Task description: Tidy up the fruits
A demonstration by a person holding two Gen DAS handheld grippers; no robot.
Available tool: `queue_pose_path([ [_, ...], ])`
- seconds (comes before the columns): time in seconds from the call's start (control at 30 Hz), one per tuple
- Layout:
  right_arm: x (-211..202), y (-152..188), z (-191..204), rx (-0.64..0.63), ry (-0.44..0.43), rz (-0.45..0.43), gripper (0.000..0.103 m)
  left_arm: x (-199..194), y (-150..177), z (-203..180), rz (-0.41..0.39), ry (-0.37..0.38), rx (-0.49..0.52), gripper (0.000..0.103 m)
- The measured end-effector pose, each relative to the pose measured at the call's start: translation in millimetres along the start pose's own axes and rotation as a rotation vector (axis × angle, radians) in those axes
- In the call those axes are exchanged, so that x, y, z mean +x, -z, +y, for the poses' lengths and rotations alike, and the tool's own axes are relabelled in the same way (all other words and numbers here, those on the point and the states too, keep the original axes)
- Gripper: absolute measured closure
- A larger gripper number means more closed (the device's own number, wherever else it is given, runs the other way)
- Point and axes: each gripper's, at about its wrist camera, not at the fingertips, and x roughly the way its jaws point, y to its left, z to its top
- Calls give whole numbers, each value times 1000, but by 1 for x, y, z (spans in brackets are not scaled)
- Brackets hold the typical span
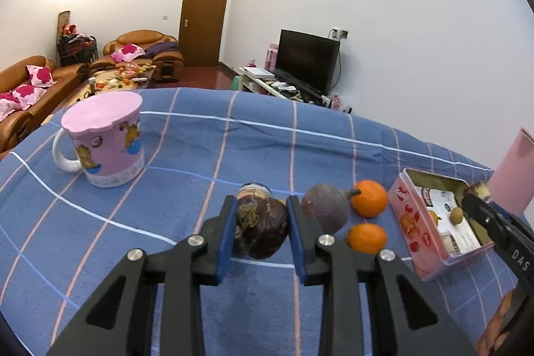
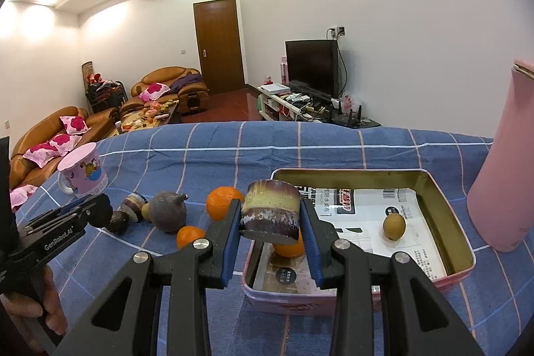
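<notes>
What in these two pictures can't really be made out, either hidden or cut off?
- Orange fruit in the tin: right wrist view, mostly hidden behind the held sugarcane piece and right gripper.
- Pink bottle: cut off by the picture's right edge.
- Small fruit behind the purple round fruit: only a sliver shows.
- Print on the tin's paper lining: too small to read.

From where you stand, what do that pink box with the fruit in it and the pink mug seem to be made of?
The pink box looks like painted tin: thin walls, a rolled rim and a dull gold, metallic inside. Printed paper lines its floor. The pink mug looks like glazed ceramic, going by its glossy white handle and printed cartoon pictures; the matte pink cover on top could be soft plastic or silicone.
</notes>
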Motion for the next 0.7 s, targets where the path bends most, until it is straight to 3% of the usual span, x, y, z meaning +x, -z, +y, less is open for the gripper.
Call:
queue_pose_path([
  [0.17,-1,-1,1,-6,-3,-5,67,-1,2,-6,-5,-7,38,72],
  [0.47,-2,-1,2,-4,-2,-4,67,-14,-4,2,-60,100,-25,72],
  [0.7,-4,-1,2,-5,-3,-9,67,-21,-6,2,-98,129,-32,72],
])
